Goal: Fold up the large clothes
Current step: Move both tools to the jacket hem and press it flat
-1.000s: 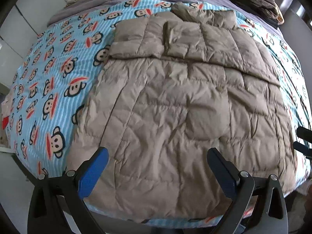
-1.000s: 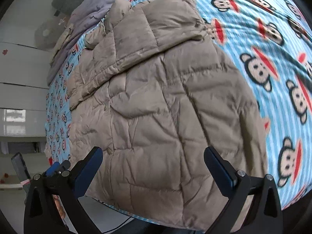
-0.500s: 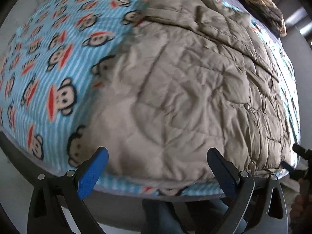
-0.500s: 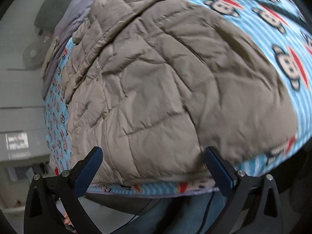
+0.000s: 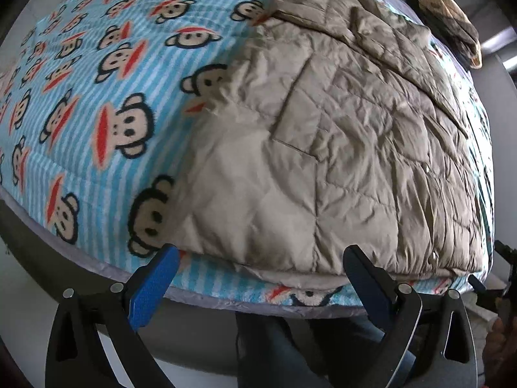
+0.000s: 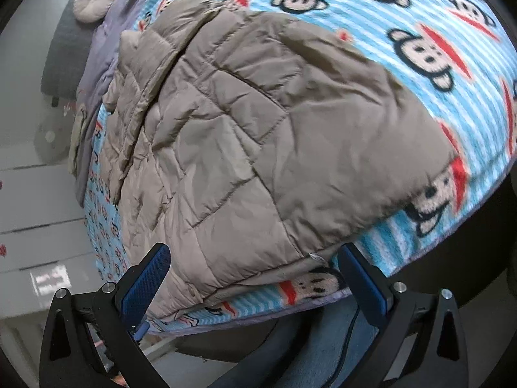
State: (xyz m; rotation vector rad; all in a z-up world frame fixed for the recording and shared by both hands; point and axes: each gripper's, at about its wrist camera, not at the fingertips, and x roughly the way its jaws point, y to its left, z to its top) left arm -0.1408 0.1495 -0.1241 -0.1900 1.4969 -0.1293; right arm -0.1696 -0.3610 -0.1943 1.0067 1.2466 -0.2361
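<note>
A large beige quilted puffer jacket [image 5: 339, 135] lies flat on a bed covered by a blue striped monkey-print blanket [image 5: 106, 103]. Its sleeves are folded across the chest at the far end. My left gripper [image 5: 261, 274] is open, low at the bed's near edge, by the jacket's left hem corner. My right gripper [image 6: 252, 278] is open at the jacket's [image 6: 245, 135] right hem corner, with the hem between its spread fingers. Neither holds cloth. The right gripper's tip also shows at the left wrist view's right edge [image 5: 504, 258].
A folded patterned garment [image 5: 452, 22] lies at the bed's far right corner. A round pale cushion [image 6: 93, 0] and grey-purple bedding [image 6: 106, 32] sit at the head end. The person's jeans [image 5: 290, 349] show below the bed edge. White cabinets [image 6: 35, 200] stand on the left.
Both grippers have dropped from above the jacket down to the near bed edge, close to the hem corners. The jaws have stayed open. The jacket has not moved.
</note>
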